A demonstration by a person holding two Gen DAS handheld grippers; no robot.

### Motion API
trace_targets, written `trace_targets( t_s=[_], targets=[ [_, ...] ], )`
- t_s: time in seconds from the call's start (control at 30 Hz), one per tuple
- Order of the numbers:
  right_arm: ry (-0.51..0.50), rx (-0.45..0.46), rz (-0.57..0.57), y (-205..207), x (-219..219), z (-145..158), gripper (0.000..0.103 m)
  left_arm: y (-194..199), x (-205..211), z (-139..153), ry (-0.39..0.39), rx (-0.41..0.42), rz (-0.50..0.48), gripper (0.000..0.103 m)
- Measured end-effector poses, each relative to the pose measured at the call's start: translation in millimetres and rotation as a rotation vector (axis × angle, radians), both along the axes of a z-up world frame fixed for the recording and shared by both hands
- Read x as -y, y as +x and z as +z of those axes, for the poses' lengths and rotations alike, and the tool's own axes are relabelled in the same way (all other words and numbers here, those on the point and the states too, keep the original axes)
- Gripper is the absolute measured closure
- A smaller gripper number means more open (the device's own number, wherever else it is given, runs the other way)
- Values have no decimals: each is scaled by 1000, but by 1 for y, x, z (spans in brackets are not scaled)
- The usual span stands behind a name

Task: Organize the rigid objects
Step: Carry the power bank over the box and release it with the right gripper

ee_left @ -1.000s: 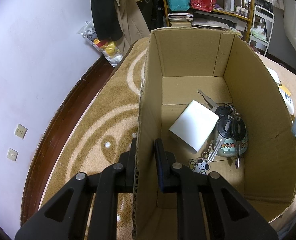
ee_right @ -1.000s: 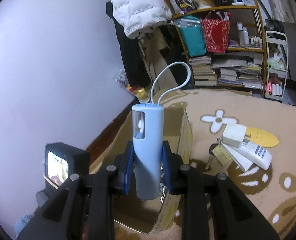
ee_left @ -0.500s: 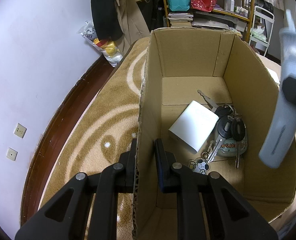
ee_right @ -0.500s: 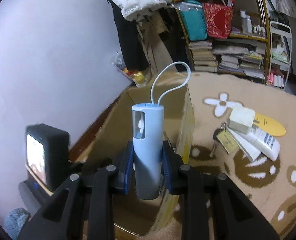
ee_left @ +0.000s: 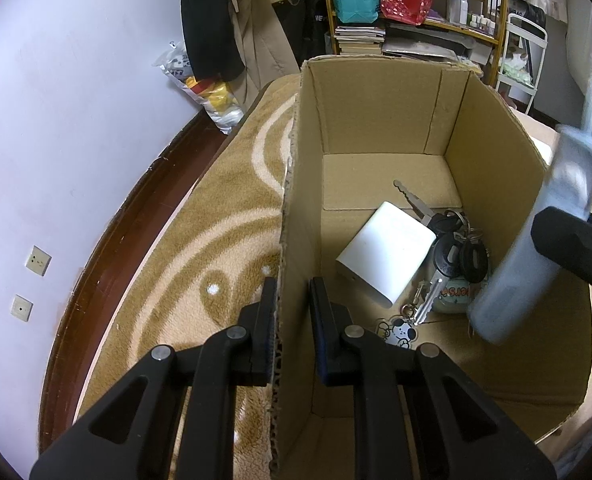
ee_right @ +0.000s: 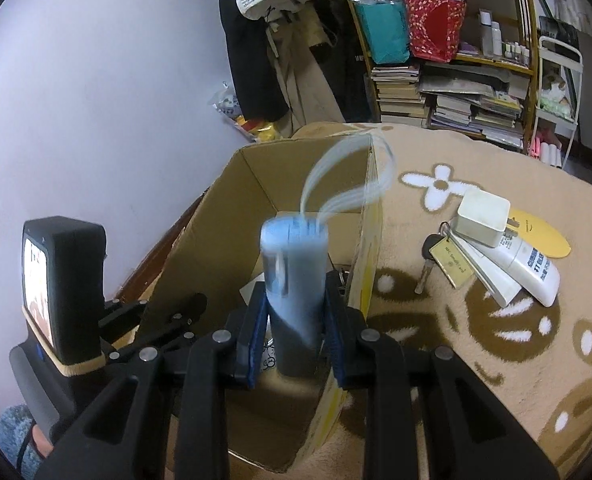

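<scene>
My left gripper (ee_left: 294, 316) is shut on the left wall of an open cardboard box (ee_left: 375, 116) that stands on the carpet. Inside the box lie a white rectangular block (ee_left: 387, 258), a bunch of keys (ee_left: 457, 252), a small round tin (ee_left: 453, 294) and a dog-shaped key tag (ee_left: 401, 330). My right gripper (ee_right: 296, 308) is shut on a light blue cylindrical device (ee_right: 294, 264) with a white loop strap, blurred by motion. It hangs tilted over the box's right side, its lower end inside the box (ee_right: 296, 168). The same device (ee_left: 535, 240) shows in the left wrist view.
On the carpet right of the box lie a white charger (ee_right: 483, 220), a key with a gold tag (ee_right: 451, 260), a white tube (ee_right: 531, 268) and a yellow card (ee_right: 543, 232). A bookshelf (ee_right: 455, 92) and hanging coats stand behind. A wall runs along the left.
My right gripper has carried the blue device from above the box rim down into the box's right side. The left gripper has kept its hold on the box wall.
</scene>
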State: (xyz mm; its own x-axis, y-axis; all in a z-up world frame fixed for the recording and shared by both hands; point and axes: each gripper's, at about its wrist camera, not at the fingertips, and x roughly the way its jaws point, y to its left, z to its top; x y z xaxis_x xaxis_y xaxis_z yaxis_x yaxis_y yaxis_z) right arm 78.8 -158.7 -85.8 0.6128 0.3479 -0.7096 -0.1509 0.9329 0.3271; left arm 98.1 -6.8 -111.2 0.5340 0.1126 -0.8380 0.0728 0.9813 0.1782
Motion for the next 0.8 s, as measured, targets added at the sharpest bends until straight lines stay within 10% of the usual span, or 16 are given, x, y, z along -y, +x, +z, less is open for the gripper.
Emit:
trace_targets(
  t_s=[0.63,0.8],
  targets=[
    [12,38,-19,-1,13,21,72,-4,-3,3,-4,9,-1,87],
    [22,61,-23,0,19,32,54,-4,-3,3,-4,9,-1,87]
  ],
)
